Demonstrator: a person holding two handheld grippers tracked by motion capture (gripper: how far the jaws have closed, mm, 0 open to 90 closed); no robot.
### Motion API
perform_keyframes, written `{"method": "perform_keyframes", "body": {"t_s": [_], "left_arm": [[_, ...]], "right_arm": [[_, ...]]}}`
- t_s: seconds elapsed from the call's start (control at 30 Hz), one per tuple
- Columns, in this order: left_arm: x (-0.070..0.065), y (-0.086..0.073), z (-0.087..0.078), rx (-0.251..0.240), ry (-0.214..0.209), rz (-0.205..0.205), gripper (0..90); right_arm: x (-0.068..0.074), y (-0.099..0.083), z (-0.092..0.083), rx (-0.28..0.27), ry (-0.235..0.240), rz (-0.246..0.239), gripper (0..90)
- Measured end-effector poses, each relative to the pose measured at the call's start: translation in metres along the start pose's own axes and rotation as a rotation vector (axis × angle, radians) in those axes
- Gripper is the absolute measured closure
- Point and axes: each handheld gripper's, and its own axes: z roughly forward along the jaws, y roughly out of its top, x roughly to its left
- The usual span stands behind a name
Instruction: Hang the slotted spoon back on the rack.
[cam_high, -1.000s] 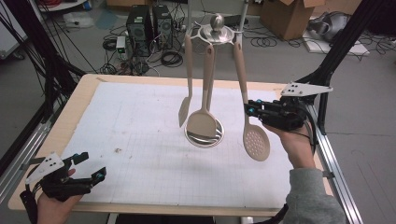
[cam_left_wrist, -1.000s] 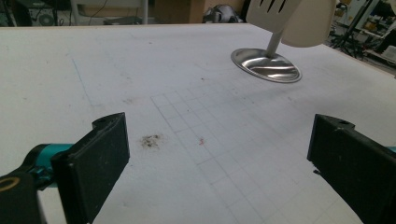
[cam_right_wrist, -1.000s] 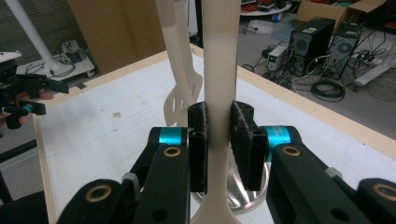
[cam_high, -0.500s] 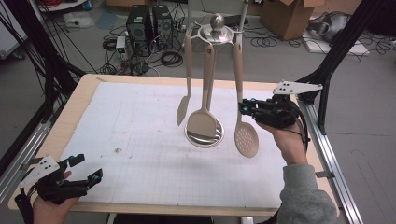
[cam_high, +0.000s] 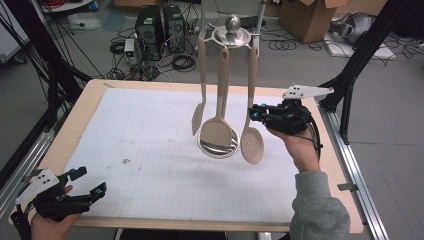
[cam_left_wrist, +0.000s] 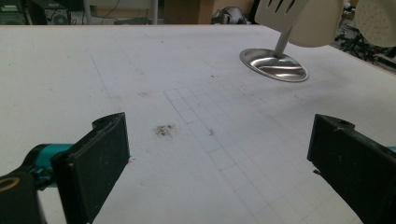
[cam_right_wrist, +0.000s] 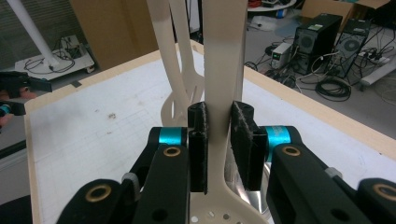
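a person stands at a table (cam_high: 150, 95) covered with a white gridded sheet, holding 1 gripper in each hand. near the middle of the table stands a utensil rack (cam_high: 232, 35): a round shiny base (cam_high: 217, 147), a thin upright post and a metal top with hooks. 3 beige utensils hang from it so their handles stay free to grab: a slotted turner (cam_high: 198, 117) on the left, a solid spoon (cam_high: 218, 134) in the middle, and a skimmer spoon (cam_high: 252, 145) with a perforated bowl on the right.

the right gripper (cam_high: 256, 114) reaches in level from the right side, and its jaws pinch the skimmer spoon's flat handle (cam_right_wrist: 223, 74) low down, just above the bowl. in the right gripper view the 2 black pads press against the handle's 2 edges, with the perforated bowl just below. gripping low, close to the heavy end, probably gives better control for swinging or lifting the spoon off its hook. the spoon hangs at a slight tilt, its top end up at the rack.

the left gripper (cam_high: 87, 182) rests near the table's front left corner, well apart from the rack, with its jaws spread wide and nothing between them; it seems to be waiting out of the way.
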Motion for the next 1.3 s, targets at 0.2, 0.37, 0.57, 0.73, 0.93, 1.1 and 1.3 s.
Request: {"method": "perform_keyframes", "body": {"t_s": [0.2, 0.37, 0.57, 0.73, 0.93, 1.1, 1.3], "left_arm": [[0.000, 0.000, -0.001, -0.002, 0.002, -0.001, 6.1], [0.000, 0.000, -0.001, -0.003, 0.003, -0.001, 6.2], [-0.001, 0.000, -0.001, -0.002, 0.003, 0.002, 6.1], [-0.001, 0.000, -0.001, 0.000, 0.002, 0.002, 6.1], [-0.002, 0.000, -0.001, -0.001, -0.002, 0.003, 6.1], [-0.002, 0.000, -0.001, -0.004, -0.003, 0.003, 6.1], [-0.002, 0.002, -0.001, -0.018, -0.011, 0.005, 6.1]], "right_arm": [[0.000, 0.000, 0.004, -0.003, -0.002, -0.002, 77.1], [0.001, 0.000, 0.006, -0.007, -0.005, -0.006, 77.0], [0.001, -0.001, 0.008, -0.016, -0.011, -0.013, 76.9], [0.001, -0.001, 0.010, -0.018, -0.020, -0.016, 76.8], [0.004, -0.001, 0.010, -0.030, -0.021, -0.022, 73.3], [0.012, -0.002, 0.003, -0.059, -0.029, -0.034, 58.5], [0.027, -0.002, -0.005, -0.078, -0.044, -0.066, 31.1]]}}
